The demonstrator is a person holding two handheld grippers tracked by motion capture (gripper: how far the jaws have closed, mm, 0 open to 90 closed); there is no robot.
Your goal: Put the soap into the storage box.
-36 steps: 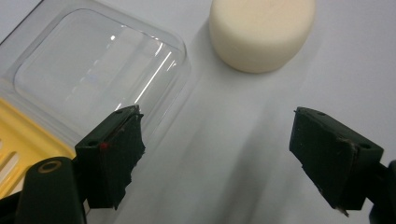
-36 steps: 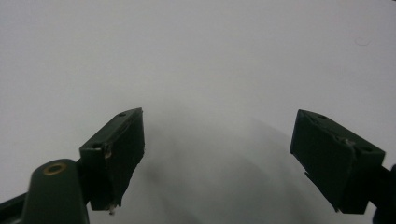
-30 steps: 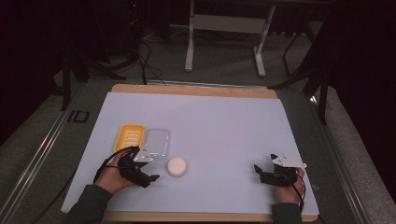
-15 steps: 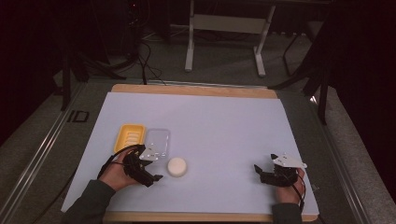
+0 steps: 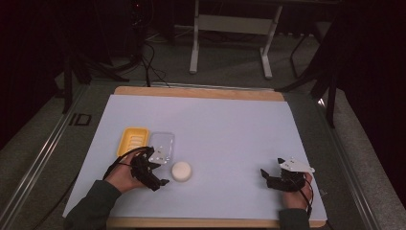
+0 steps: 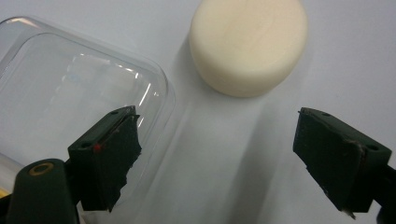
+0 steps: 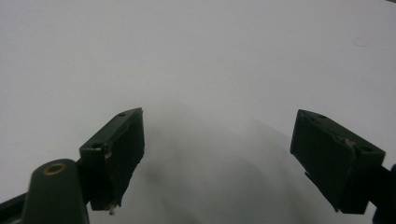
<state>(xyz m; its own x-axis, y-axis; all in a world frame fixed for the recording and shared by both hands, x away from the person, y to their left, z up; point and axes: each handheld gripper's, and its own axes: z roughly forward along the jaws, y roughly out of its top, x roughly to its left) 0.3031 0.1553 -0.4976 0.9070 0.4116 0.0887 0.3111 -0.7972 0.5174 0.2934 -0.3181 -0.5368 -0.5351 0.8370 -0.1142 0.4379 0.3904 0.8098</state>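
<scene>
Two grippers, both spread wide and empty: left gripper [image 5: 160,178] faces the cream puck [image 6: 248,44] at its 12 o'clock on the counter [image 5: 230,129], clear lid [image 6: 70,88] under one finger, risking a snagged lid; right gripper [image 5: 269,178] idle.

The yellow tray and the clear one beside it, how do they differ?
The yellow tray is opaque and brightly coloured; the clear tray is see-through, so the white table cover shows through it. The yellow tray lies farther left; the clear tray lies nearer the round cream block, and one jaw of the left gripper hangs over its corner. Both are rounded rectangles lying flat, side by side.
</scene>
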